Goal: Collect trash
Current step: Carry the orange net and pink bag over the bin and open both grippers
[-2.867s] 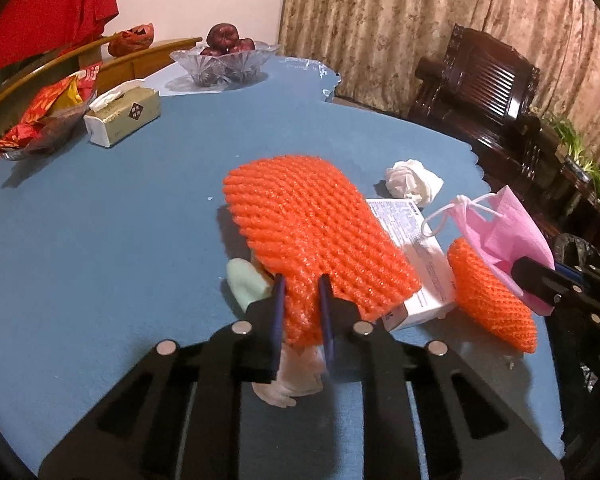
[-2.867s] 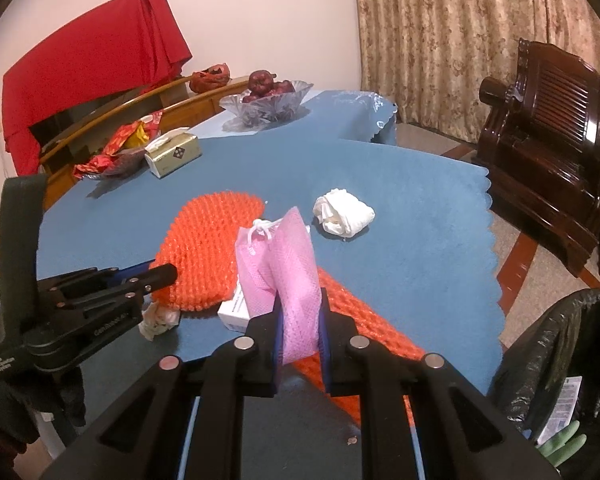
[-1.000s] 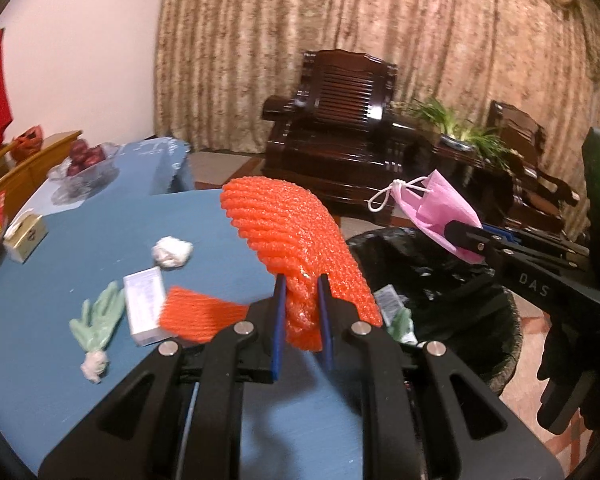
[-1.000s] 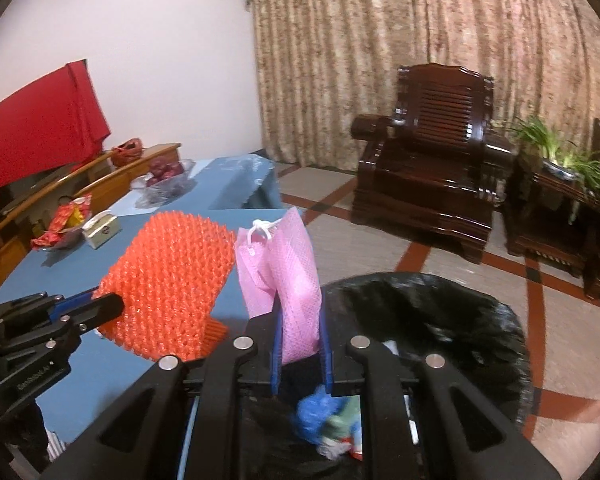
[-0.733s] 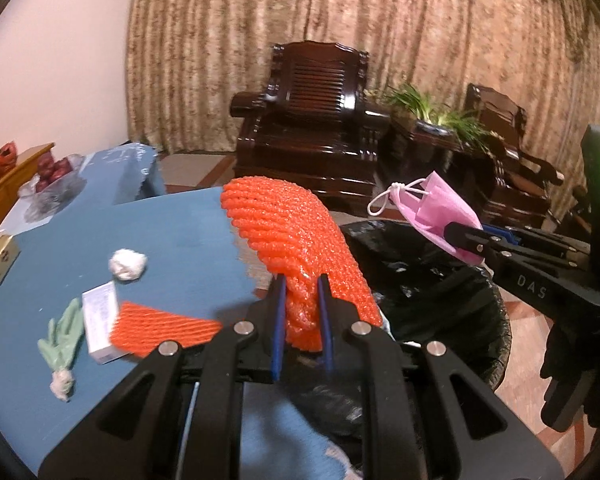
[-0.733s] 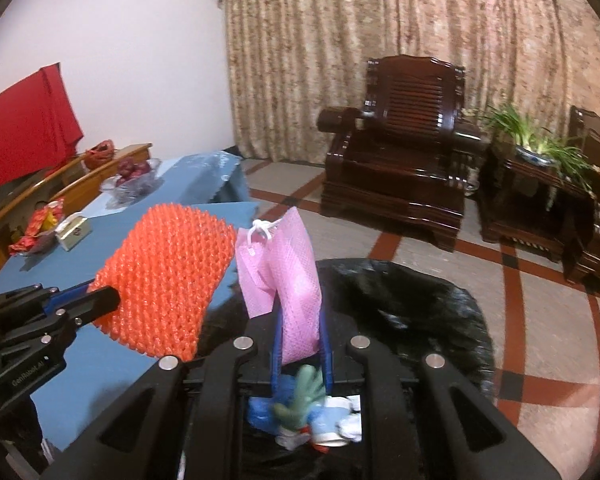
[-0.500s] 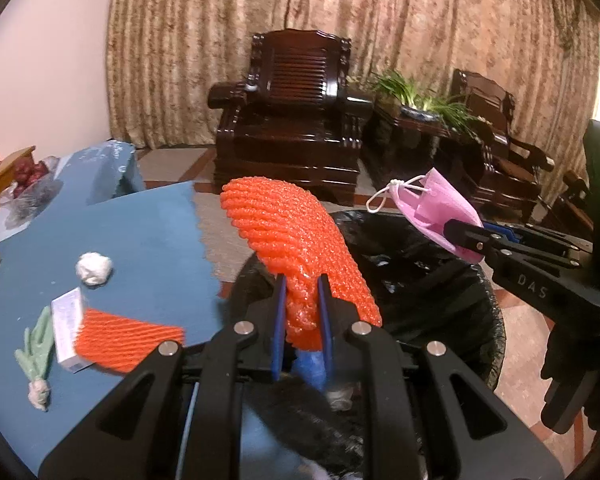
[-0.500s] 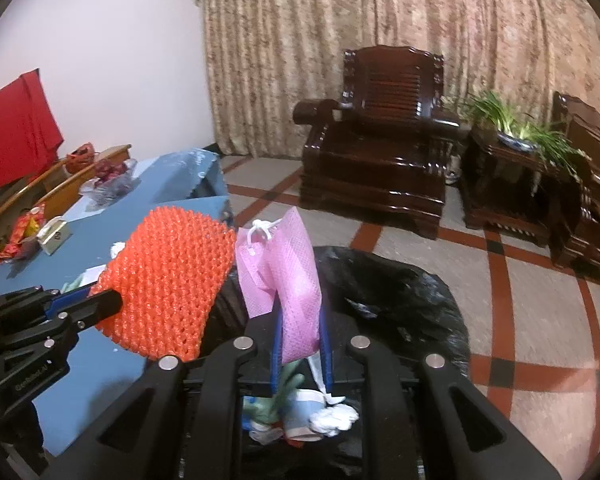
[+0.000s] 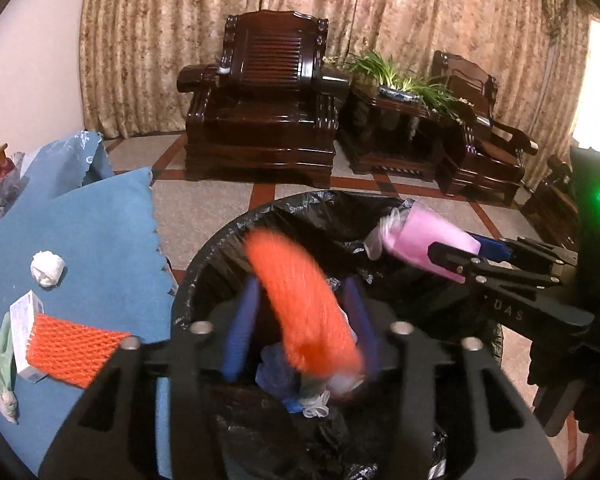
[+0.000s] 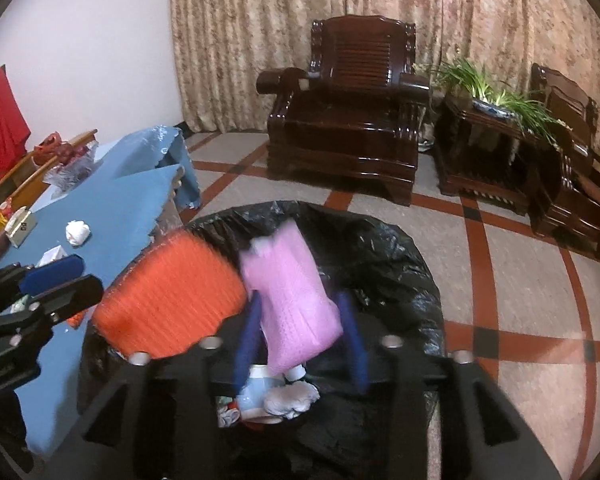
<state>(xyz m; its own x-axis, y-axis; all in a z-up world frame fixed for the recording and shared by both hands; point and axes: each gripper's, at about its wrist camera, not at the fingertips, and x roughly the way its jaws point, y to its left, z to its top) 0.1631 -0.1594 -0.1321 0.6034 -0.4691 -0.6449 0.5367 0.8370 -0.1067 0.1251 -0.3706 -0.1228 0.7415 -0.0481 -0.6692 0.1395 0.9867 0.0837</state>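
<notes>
Both claws have just been opening over the black bin bag [image 9: 380,216] at lower centre: the left claw [image 9: 300,320] lets its orange foam net [image 9: 300,304] slip, the right claw [image 10: 300,320] its pink mask [image 10: 296,300]

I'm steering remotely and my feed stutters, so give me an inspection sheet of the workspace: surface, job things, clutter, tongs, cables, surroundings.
Surface: blue tablecloth beside the black-lined trash bin.
Job's things: orange foam net and pink face mask, both blurred over the bin mouth; trash already inside.
Clutter: on the cloth, second orange net, white box, crumpled tissue, green glove.
Tongs: left tongs and right tongs open, jaws have just been opening, pads clear of the items between them.
Cables: nothing seen.
Surroundings: dark wooden armchair, potted plant, curtains.
</notes>
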